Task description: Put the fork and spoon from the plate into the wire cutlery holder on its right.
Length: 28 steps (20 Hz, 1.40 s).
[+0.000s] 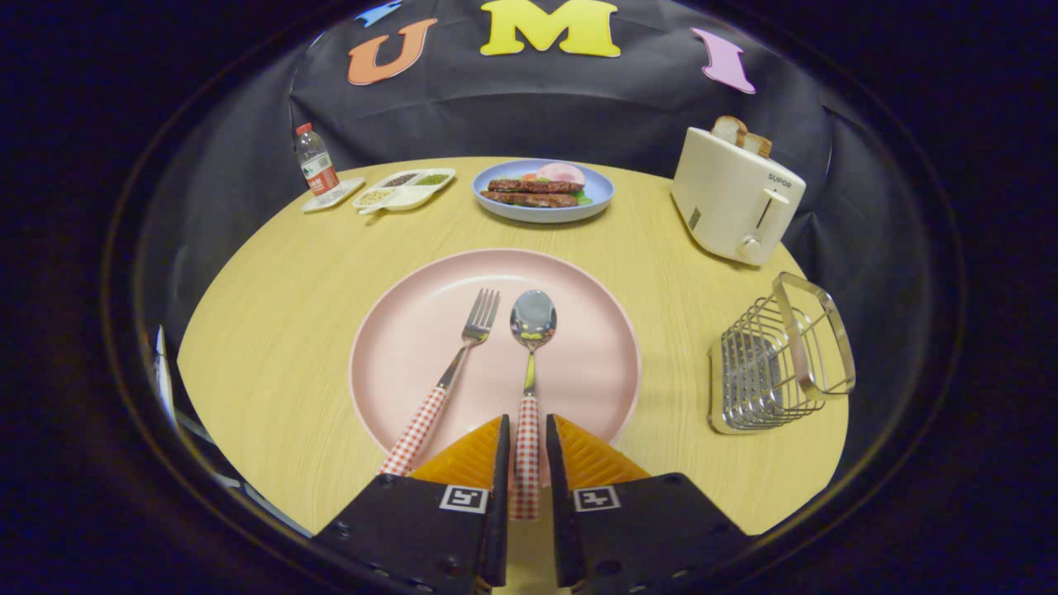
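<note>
Gripper (526, 442) fingers astride spoon (531, 355) handle, narrow gaps, on pink plate (397, 330).

Gripper (526, 450) low over near rim of pink plate (405, 330). Spoon (531, 364) lies on plate, checked handle running back between the two fingers (471, 459); slight gaps either side, contact uncertain. Fork (450, 376) just left of spoon, handle angled off the plate's near-left rim. Wire cutlery holder (781, 355) right of plate, apart from it. Toaster (736, 194) beyond plate to the right.
</note>
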### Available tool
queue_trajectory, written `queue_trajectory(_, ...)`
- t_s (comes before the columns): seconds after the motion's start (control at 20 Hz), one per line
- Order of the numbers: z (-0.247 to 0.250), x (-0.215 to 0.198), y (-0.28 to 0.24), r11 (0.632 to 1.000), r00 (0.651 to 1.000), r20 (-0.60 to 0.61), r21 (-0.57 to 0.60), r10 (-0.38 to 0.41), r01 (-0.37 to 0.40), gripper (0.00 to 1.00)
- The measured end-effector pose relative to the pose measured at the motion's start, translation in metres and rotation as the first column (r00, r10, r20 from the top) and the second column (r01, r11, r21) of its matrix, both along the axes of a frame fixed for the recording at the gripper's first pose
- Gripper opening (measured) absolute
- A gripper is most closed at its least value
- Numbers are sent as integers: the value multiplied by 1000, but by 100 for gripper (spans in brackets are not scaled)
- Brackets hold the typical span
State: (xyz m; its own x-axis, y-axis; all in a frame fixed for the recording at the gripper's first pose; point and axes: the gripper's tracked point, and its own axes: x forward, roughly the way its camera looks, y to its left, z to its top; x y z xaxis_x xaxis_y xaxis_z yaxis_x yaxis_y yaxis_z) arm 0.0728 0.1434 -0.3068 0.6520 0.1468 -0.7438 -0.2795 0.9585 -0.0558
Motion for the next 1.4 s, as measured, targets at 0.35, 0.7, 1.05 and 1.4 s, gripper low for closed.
queue_trajectory(0.35,19,0,-10,999,998,-45,14,-39,40,1)
queue_trajectory(0.7,110,-10,-44,994,994,-92,84,-57,65,1)
queue_trajectory(1.05,198,0,-143,986,979,-136,50,-150,158,1)
queue_trajectory(1.4,186,-9,-175,975,881,-425,-13,-207,223,1)
